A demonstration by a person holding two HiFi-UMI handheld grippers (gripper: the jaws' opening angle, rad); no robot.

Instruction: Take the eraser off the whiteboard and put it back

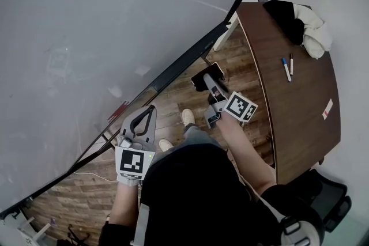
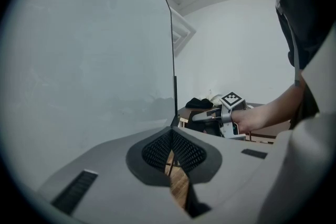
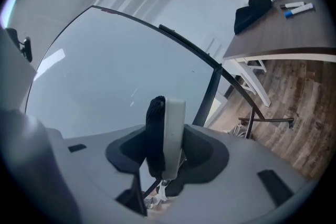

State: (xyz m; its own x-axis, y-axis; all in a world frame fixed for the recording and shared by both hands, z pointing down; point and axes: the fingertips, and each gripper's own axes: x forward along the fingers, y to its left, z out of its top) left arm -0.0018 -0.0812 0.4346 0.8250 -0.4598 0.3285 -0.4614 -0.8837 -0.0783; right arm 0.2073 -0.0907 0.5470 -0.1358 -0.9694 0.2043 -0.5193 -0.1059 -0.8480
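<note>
Eraser (image 3: 173, 134), white back with black felt, sits on edge pinched in the right claw (image 3: 167, 150), off the whiteboard (image 3: 110, 76) but near it.

The head view looks steeply down on the whiteboard (image 1: 104, 20), floor (image 1: 245, 66) and brown surface (image 1: 300, 101). Each gripper view sits close behind its claw, left claw (image 2: 171, 139) and right claw (image 3: 167, 144), facing along the whiteboard toward that surface, shared by all.

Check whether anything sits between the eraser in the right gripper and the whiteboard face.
Nothing visible does. The right gripper holds the eraser in front of the whiteboard, with only open air between them. The left gripper is off to the side, shut and empty.
</note>
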